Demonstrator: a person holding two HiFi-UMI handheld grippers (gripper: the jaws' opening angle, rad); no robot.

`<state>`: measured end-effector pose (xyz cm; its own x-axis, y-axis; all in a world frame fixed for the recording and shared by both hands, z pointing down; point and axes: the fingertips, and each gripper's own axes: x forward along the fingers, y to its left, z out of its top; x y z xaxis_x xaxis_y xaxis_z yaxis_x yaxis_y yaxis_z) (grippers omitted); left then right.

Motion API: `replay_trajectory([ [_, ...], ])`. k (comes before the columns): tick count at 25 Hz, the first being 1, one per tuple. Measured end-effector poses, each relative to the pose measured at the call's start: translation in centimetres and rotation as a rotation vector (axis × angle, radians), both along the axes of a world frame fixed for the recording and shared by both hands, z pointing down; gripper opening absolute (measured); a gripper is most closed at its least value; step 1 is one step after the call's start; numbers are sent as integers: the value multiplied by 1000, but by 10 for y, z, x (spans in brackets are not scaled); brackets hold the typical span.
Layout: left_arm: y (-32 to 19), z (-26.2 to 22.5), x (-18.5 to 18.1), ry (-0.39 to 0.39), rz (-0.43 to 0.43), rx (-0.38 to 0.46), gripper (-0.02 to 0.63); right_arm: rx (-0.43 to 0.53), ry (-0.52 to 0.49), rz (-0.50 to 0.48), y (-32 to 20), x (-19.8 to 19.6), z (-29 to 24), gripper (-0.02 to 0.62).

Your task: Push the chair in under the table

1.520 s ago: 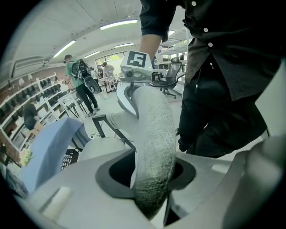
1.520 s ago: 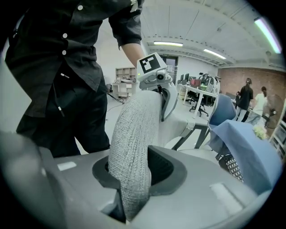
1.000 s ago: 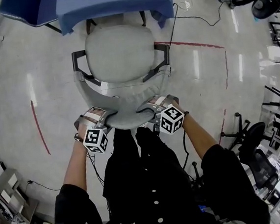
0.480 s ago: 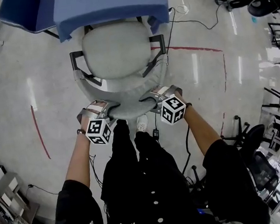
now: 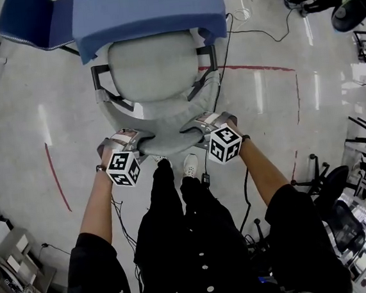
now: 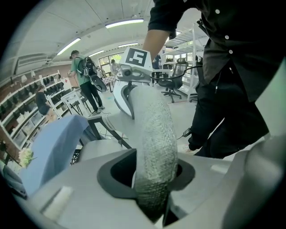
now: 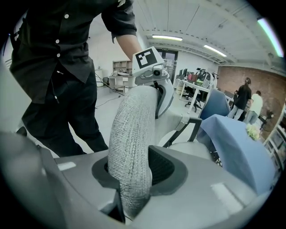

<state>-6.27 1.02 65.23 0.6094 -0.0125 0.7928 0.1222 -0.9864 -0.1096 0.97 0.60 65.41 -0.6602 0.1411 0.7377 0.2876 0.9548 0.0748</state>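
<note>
Since a second ago, the chair (image 5: 156, 71) has rolled closer to the worktop (image 5: 147, 11). More of its seat is now hidden under the blue cloth (image 5: 113, 24) that hangs over the worktop's edge. Both hands have gone along with it, and the person's white shoes (image 5: 189, 164) now show behind the chair.

The chair's front points at the worktop and its backrest (image 5: 163, 143) points at the person. Its front-to-back line runs straight from the person to the worktop. The front of the seat is under the worktop. The two dark armrests (image 5: 104, 86) and the backrest are on the side away from the worktop, out in the open.

The left tool (image 5: 136, 142) is closed on the top rim of the backrest. In the left gripper view the grey woven rim (image 6: 154, 134) fills the gap between the jaws, and the jaws press on it. The right tool (image 5: 194, 130) pinches the same rim in the same way, as the right gripper view (image 7: 132, 134) shows. The two tools sit side by side on the rim, a little apart.

Both arms reach out toward the worktop with bare forearms. The left hand (image 5: 107, 161) and the right hand (image 5: 237, 139) hold the tools tipped downward, with the marker cubes facing up.
</note>
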Motion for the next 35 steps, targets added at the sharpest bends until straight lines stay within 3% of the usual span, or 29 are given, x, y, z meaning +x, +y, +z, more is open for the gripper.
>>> replay_trajectory([
  [7,-26,-3,-6,12,25,-2,133,-6,-11,25,-27,-7,-2,148],
  [25,-22,4,-4,3,20,-4,127,-23,7,32,-26,-5,5,167],
  [31,-29,3,-6,-20,-42,22,248,-24,29,102,-31,-2,3,252],
  [35,-18,-3,-12,-39,-61,37,275,-11,48,112,-23,7,-5,294],
])
